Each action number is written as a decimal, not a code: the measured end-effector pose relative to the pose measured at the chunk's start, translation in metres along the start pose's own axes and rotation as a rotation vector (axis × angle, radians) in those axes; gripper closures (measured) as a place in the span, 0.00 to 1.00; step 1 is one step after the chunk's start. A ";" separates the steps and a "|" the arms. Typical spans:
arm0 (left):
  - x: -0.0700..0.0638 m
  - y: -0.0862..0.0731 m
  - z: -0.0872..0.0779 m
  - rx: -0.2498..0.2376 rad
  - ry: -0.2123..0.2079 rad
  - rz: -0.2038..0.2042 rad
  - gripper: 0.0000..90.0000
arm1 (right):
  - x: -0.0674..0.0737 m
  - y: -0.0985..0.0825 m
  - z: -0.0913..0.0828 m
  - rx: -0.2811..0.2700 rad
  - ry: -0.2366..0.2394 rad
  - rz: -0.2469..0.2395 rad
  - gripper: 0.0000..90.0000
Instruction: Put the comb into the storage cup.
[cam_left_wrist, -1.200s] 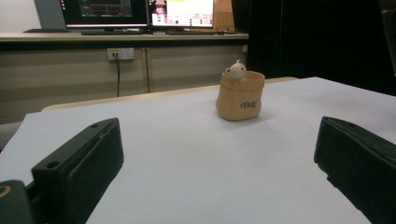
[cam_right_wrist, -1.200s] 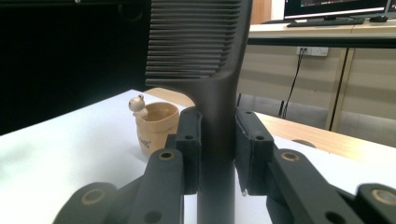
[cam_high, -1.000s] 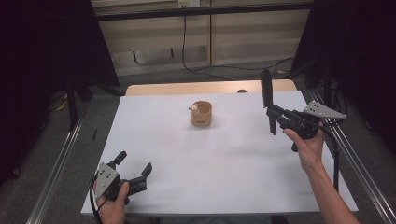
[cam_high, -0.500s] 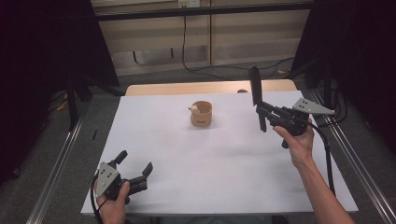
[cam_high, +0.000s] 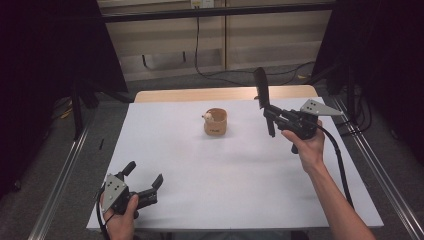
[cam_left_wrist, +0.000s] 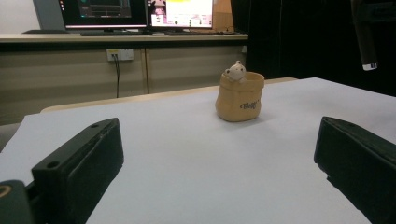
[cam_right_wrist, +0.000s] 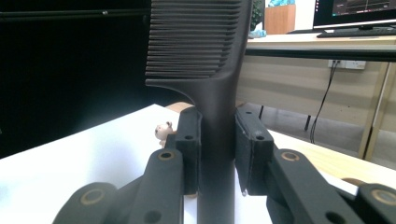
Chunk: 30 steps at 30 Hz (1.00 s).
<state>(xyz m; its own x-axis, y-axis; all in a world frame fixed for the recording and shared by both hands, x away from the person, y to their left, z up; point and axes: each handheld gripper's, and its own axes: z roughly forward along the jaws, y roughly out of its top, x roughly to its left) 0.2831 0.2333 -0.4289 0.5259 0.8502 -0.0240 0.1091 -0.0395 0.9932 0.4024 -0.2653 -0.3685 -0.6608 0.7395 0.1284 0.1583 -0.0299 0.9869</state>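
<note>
right gripper (cam_high: 268, 117) clamps upright black comb (cam_high: 261, 89) beside the small pouch (cam_high: 216, 122), not yet inside; left gripper (cam_high: 145, 182) rests wide open, empty

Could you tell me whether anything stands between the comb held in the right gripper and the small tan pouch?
Nothing visible does. The right gripper holds the comb upright above the white sheet, and only bare sheet lies between it and the tan pouch.
</note>
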 end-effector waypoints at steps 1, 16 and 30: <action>0.000 0.000 0.000 0.001 -0.001 0.001 0.02 | 0.000 0.000 0.002 0.004 -0.001 -0.003 0.81; 0.000 0.000 -0.001 -0.006 -0.004 -0.005 0.02 | 0.006 0.010 0.040 0.044 0.015 -0.022 0.81; 0.000 0.000 -0.001 -0.002 -0.002 0.007 0.02 | 0.010 0.016 0.069 0.007 0.020 -0.017 0.81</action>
<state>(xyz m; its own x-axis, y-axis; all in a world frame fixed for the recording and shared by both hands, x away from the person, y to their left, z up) 0.2826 0.2341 -0.4287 0.5284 0.8488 -0.0173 0.1040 -0.0444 0.9936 0.4492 -0.2125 -0.3577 -0.6777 0.7265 0.1138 0.1523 -0.0128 0.9883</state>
